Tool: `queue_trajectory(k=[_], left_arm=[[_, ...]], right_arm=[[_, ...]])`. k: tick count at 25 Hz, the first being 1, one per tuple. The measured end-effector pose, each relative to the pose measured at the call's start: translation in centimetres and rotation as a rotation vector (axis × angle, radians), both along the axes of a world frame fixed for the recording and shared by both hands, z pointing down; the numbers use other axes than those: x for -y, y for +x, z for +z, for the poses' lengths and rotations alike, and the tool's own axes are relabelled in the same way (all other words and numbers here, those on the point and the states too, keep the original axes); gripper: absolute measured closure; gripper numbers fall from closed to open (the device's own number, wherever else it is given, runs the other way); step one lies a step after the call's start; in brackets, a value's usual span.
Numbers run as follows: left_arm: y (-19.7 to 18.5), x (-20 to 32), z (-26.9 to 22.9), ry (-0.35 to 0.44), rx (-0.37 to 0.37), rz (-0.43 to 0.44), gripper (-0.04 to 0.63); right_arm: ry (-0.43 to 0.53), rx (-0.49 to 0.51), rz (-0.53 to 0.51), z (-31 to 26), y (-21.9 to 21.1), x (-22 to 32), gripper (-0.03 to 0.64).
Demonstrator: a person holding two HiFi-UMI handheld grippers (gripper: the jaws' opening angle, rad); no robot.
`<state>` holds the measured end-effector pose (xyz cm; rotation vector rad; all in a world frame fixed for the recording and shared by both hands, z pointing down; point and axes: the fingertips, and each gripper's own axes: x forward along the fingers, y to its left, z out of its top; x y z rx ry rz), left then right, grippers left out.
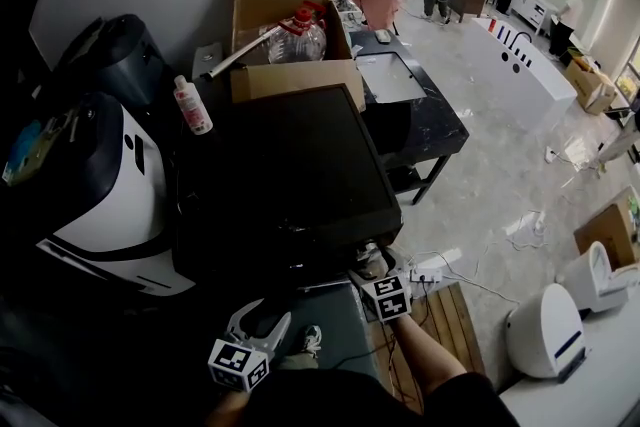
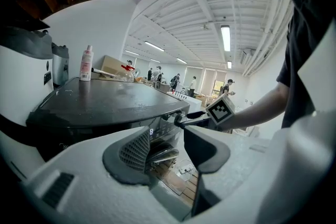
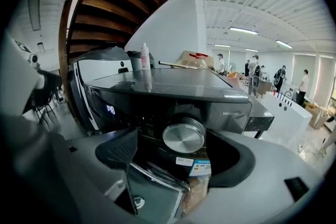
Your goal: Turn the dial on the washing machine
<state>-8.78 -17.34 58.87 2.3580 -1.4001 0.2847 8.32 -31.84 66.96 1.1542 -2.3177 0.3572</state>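
The right tool [image 3: 174,153] has its jaws spread apart, one on either side of a round, brushed silver metal dial [image 3: 184,135]. The dial sits nearer the right jaw, and contact cannot be confirmed. The dial projects from the dark control panel at the upper front of a black, flat-topped front-loading washing machine [image 3: 173,84].

The left tool [image 2: 168,147] is held lower and to the left. Its jaws are also apart, with nothing between them, and it points at the machine's front.

In the head view, both tools hang just before the machine's front edge. A pink and white plastic bottle [image 1: 192,105] stands upright on the machine's top, near its back left corner. An open brown cardboard box [image 1: 285,25] is behind it.
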Motion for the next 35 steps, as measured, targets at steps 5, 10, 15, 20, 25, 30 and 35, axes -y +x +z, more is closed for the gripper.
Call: queue_trajectory(k=[5, 10, 15, 20, 25, 30, 35], left_arm=[[-0.5, -0.1, 0.0, -0.001, -0.001, -0.005, 0.399], [-0.5, 0.0, 0.0, 0.002, -0.007, -0.004, 0.399], [-0.6, 0.1, 0.2, -0.001, -0.007, 0.002, 0.399], [-0.7, 0.2, 0.0, -0.005, -0.007, 0.002, 0.399], [-0.8, 0.2, 0.3, -0.007, -0.006, 0.006, 0.399], [-0.7, 0.2, 0.3, -0.007, -0.008, 0.010, 0.399], [-1.2, 0.2, 0.3, -0.012, -0.003, -0.002, 0.399]], right_arm=[[0.033, -0.059, -0.054, -0.4, -1.0, -0.3, 0.222], [0.003, -0.054, -0.051, 0.0, -0.8, 0.0, 0.222], [-0.047, -0.037, -0.029, 1.1, -0.6, 0.1, 0.210], [-0.062, -0.016, -0.010, 1.1, -0.4, 0.3, 0.210], [-0.068, -0.007, 0.002, 1.4, -0.4, 0.4, 0.210], [-0.121, 0.008, 0.015, 2.5, -0.2, 0.4, 0.207], [-0.121, 0.019, 0.024, 2.5, -0.1, 0.7, 0.209]])
